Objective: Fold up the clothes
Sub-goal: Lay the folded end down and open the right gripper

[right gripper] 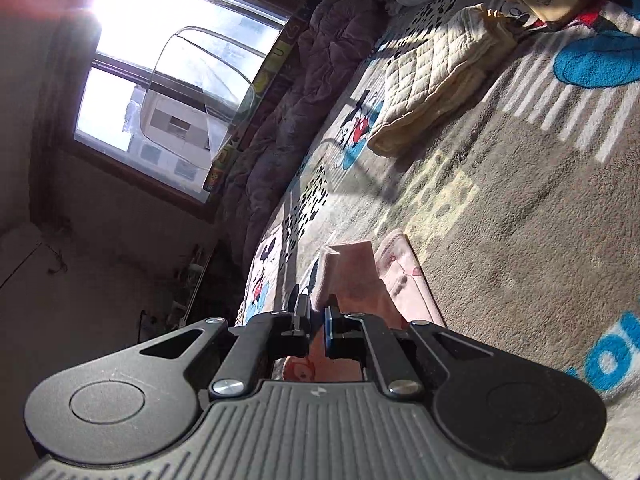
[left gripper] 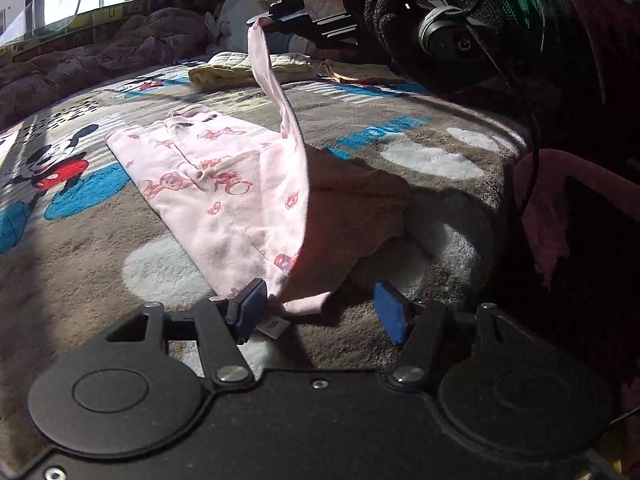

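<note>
A pink shirt lies spread on the cartoon blanket. The right gripper, held in a gloved hand, is clenched on a lifted corner at the far side. The left gripper hovers released at the near hem.

Pink garment: thin soft cotton-like cloth, matt, w/ printed red figures; blanket under it: thick fleecy pile, rough-looking, matt. Folded cream piece near blanket's far edge: quilted cloth, stitched diamonds; left gripper: matt black plastic body, shiny metal rivets, blue rubbery pads; glove: dark knit.
</note>
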Demonstrator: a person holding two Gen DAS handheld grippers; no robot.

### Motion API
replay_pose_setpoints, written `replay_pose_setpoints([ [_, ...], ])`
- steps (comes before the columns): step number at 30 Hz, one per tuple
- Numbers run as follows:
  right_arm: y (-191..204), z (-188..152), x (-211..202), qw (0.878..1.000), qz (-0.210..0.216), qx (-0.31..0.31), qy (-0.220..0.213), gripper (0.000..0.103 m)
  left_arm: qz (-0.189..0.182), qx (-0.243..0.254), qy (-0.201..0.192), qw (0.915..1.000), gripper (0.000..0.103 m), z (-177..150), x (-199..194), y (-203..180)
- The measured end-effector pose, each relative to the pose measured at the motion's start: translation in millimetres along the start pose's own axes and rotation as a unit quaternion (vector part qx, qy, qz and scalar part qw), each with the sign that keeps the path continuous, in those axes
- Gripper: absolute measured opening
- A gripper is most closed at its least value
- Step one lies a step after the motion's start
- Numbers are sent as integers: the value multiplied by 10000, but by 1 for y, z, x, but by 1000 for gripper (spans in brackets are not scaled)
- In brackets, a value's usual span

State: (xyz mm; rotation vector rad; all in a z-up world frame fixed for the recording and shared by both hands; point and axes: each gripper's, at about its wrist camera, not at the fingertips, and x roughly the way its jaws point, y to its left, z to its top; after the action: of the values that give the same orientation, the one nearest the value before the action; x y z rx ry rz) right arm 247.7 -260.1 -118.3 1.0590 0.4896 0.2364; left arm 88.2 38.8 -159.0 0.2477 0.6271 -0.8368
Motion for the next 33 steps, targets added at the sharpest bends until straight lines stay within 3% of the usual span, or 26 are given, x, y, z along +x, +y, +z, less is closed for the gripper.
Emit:
replay_pose_setpoints([
  [14, 38, -12, 84, 9939, -558, -856, 426, 8, -472, -476, -149, 9976, 63, -4, -3, 21],
  [27, 52, -37, 151, 9688, -1243, -1869, 1049, 8, -775, -667, -187, 9946, 66, -5, -1, 34],
  [33, 47, -45, 170, 9625, -1460, -1974, 1150, 8, -866, -729, -205, 9934, 66, -5, -1, 38],
])
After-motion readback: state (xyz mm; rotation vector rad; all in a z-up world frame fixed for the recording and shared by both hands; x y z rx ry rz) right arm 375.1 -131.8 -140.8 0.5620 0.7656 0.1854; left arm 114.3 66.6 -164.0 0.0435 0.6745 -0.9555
